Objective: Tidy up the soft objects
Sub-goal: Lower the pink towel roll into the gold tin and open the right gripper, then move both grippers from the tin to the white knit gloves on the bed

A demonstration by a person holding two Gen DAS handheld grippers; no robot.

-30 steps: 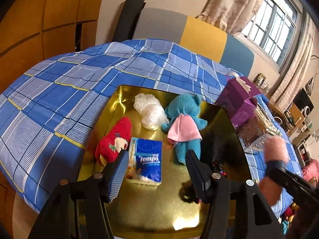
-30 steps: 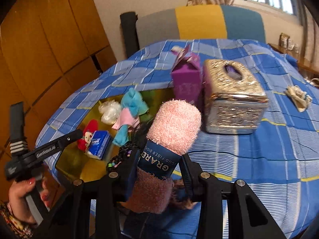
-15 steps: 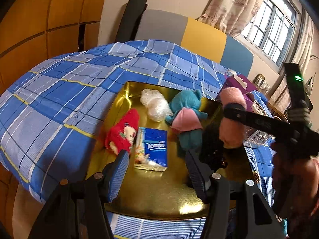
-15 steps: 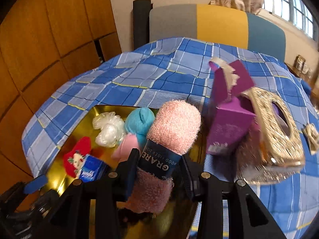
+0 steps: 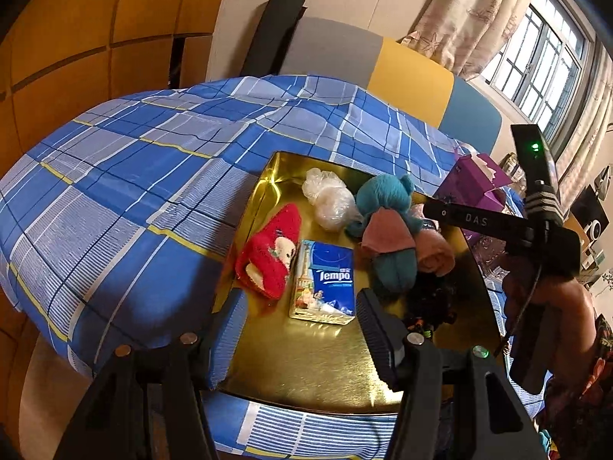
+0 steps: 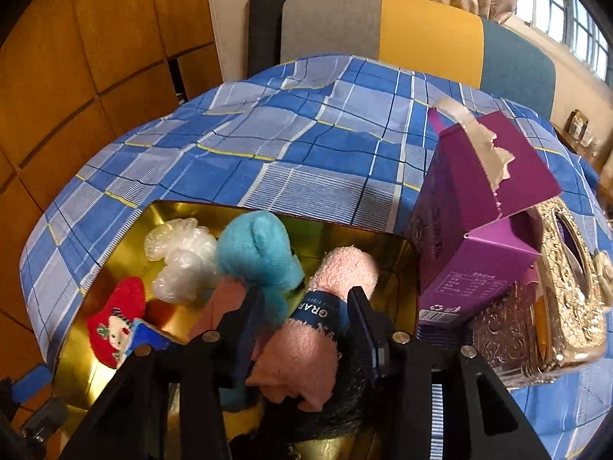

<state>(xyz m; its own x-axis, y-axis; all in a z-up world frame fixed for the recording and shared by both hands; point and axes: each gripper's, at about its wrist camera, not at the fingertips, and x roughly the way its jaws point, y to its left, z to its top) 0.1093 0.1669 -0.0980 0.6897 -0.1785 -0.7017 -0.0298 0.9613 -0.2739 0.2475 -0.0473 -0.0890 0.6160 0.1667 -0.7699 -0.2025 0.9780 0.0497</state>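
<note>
Right tongs have just been opening; the pink towel roll lies between the parted fingers, resting in the gold tray beside the teal plush. Left tongs released, empty, above the tissue pack.

Your left hand-held gripper points steeply down, jaws wide apart and empty. Your right hand-held gripper also tilts down; its jaws have just been opening, the towel loose between them. Your right hand grips its handle.
</note>
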